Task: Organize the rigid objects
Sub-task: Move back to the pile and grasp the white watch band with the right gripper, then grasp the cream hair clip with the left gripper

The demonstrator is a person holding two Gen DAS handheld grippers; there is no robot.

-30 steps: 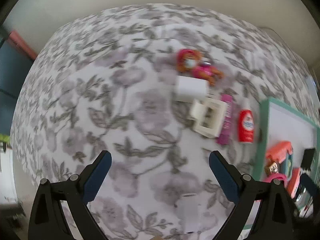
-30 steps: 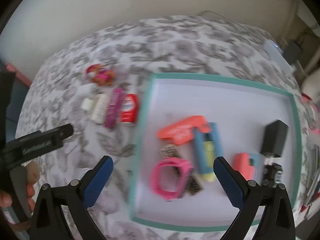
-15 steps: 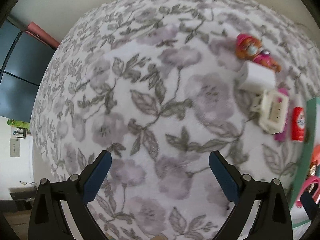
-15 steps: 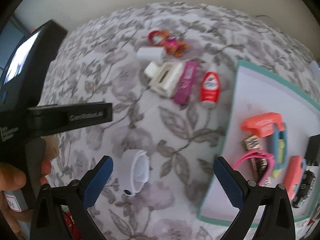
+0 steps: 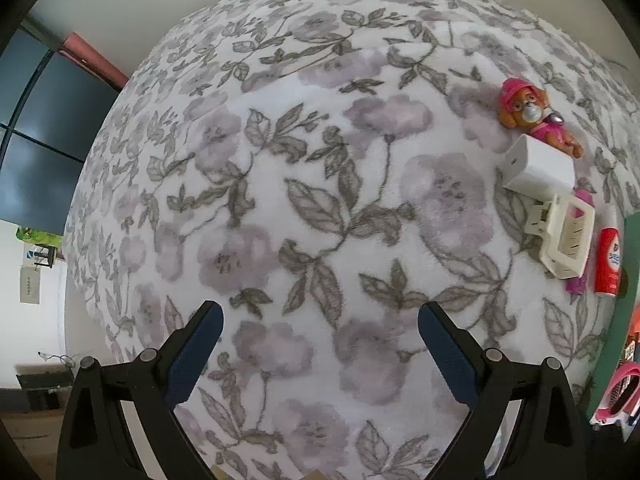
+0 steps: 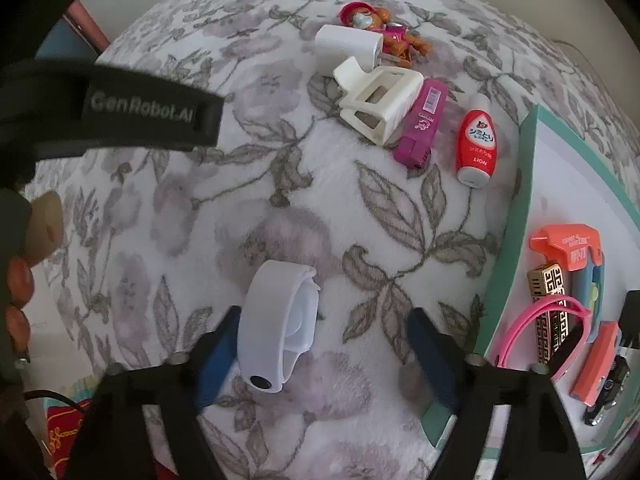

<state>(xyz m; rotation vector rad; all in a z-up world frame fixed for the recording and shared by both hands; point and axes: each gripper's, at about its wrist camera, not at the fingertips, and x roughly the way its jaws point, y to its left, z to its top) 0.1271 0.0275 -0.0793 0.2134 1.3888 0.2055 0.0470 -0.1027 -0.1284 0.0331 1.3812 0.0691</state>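
A floral blanket [image 6: 280,184] covered the bed. On it lay a white wristband [image 6: 280,320], a toy pup [image 6: 384,32], white charger [image 6: 348,45], cream clip [image 6: 380,100], magenta case [image 6: 422,124], red bottle [image 6: 478,144]. A teal-rimmed tray [image 6: 516,248] sat beside them.

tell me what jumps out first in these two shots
A white wristband lies on the floral blanket between the right gripper's closing fingers, against the left one. Behind it runs a row: dog figure, white charger, cream clip, magenta case, red bottle. A teal-rimmed tray of small items sits right.
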